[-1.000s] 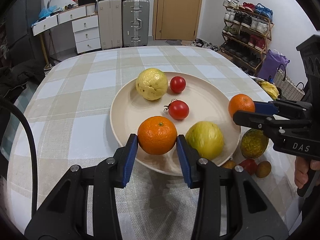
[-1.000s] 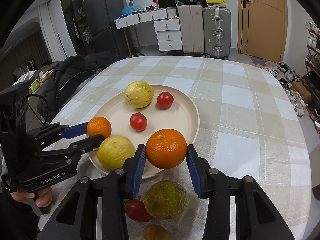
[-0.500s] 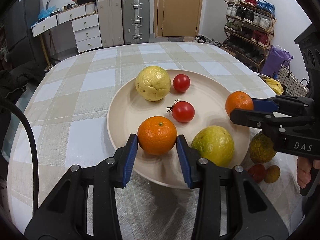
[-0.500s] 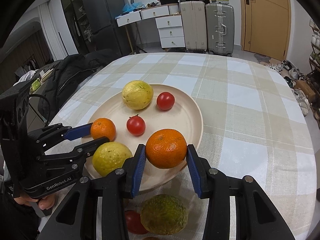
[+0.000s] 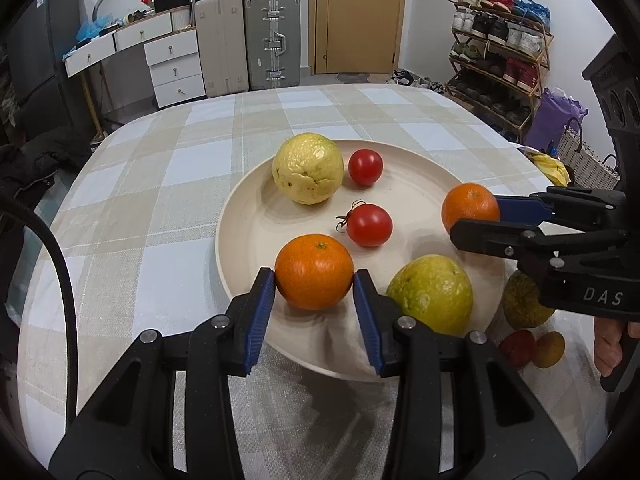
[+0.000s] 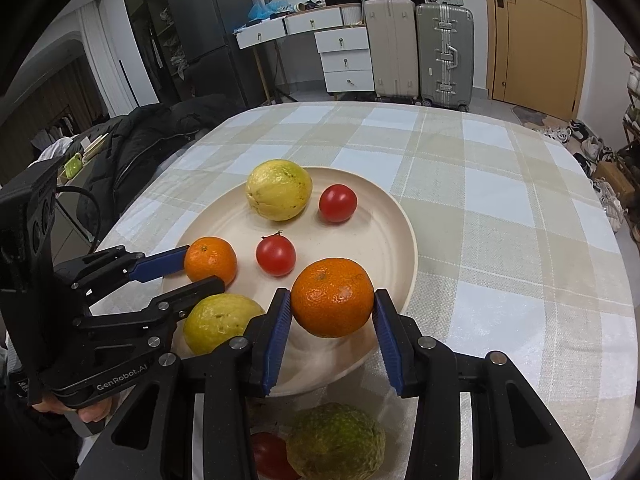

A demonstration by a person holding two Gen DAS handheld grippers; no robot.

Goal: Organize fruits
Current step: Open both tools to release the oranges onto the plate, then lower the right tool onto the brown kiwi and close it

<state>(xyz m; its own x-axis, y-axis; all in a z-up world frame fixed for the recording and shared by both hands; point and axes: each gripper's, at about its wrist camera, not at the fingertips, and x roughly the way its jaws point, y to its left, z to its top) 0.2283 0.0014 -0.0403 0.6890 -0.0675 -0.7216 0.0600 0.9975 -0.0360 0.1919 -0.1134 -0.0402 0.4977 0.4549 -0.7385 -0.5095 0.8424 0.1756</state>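
Right hand-held gripper around stem-up orange

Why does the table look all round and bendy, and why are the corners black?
Left wrist view: a fisheye lens bows the checked tablecloth and blacks out the corners. Right wrist view: same bending; the plate and oranges stay sharp, with soft shadows and no harsh glare.

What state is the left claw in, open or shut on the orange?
Shut on the orange. Both blue pads of the left claw press against its sides, over the near part of the plate.
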